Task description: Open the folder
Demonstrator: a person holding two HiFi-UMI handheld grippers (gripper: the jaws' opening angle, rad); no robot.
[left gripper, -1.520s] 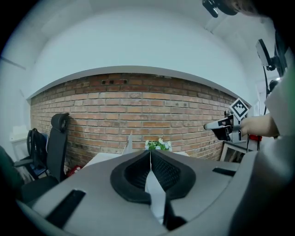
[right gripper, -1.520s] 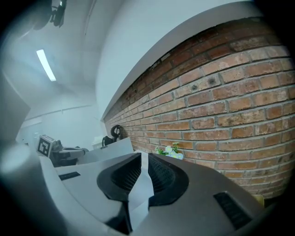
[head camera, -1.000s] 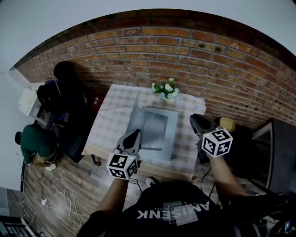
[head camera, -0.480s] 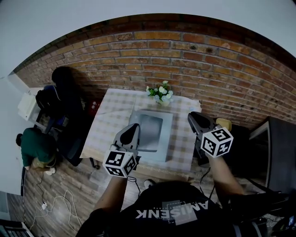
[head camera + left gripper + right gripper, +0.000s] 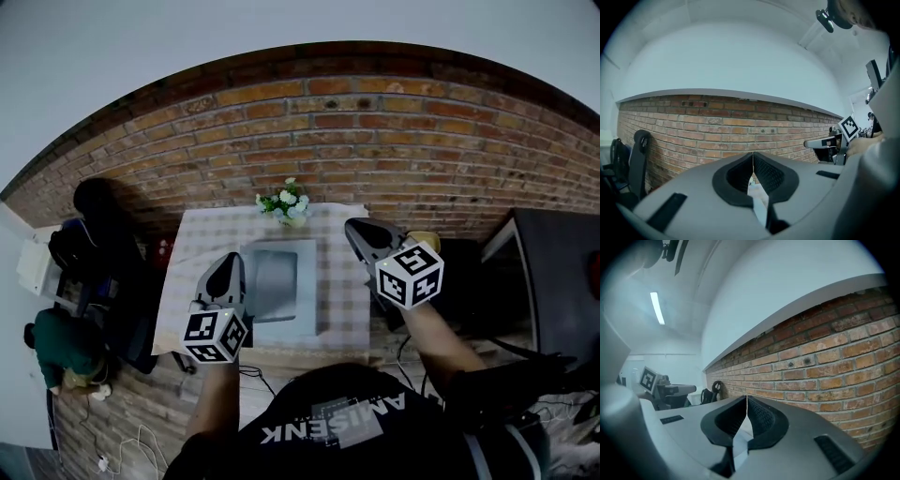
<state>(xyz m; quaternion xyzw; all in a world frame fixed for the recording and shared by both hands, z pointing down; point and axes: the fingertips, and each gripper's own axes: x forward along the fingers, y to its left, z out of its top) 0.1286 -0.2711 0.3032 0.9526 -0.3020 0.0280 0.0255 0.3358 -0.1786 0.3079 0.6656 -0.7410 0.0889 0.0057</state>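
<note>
Grey folder [image 5: 277, 289]: flat on the checked table [image 5: 342, 281]; likely light, thin, flexible and slick.
Cover edge: judged the best hold, pinched at a free side.
Left gripper [image 5: 753, 159]: jaws together, empty.
Right gripper [image 5: 746, 401]: jaws just closed, empty.

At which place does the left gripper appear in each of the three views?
Head view: left gripper lower left of centre, left of the folder.
Left gripper view: its own shut fingers at bottom centre.
Right gripper view: left gripper far left, mid-height.
Shared landmark: the brick wall.
</note>
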